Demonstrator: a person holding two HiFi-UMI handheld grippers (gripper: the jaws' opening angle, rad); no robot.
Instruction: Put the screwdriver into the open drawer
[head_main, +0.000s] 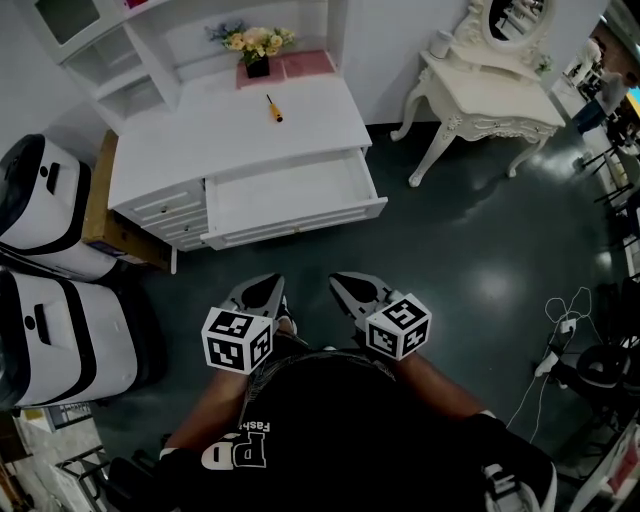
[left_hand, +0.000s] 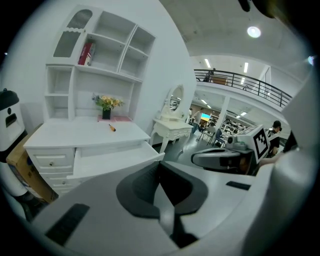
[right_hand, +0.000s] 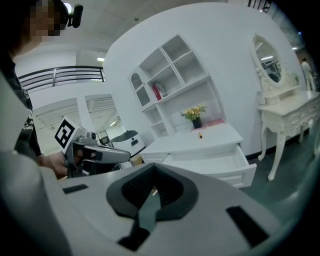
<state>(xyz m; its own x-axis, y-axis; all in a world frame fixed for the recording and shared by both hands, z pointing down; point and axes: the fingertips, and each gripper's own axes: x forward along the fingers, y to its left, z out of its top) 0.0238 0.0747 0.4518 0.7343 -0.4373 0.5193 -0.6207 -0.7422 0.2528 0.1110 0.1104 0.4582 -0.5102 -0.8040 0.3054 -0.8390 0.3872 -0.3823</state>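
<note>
Both claws sat nearest the head camera, held low and side by side in front of my body: the left gripper and the right gripper. Each gripper's own view showed its dark pads pressed together with nothing between them, so both were clenched and empty. I judged that sensible for this stage, since dark floor lay between them and the furniture and nothing was within reach to grasp. Both noses pointed slightly down toward the white desk, lined up on the work ahead.

Beyond the floor stood the open drawer, pulled well out of the desk front toward me. Its white bottom looked bare, as far as I could tell. Standing open like that, it offered a wide target just below the desktop.

Farther back, the screwdriver lay flat on the desktop, apart from the drawer and behind it. It had an orange handle and lay just in front of the flower pot, which stood on a pink mat. By my reckoning the task had not begun: one claw would have to open before taking the tool, and the carry to the drawer would be short.
</note>
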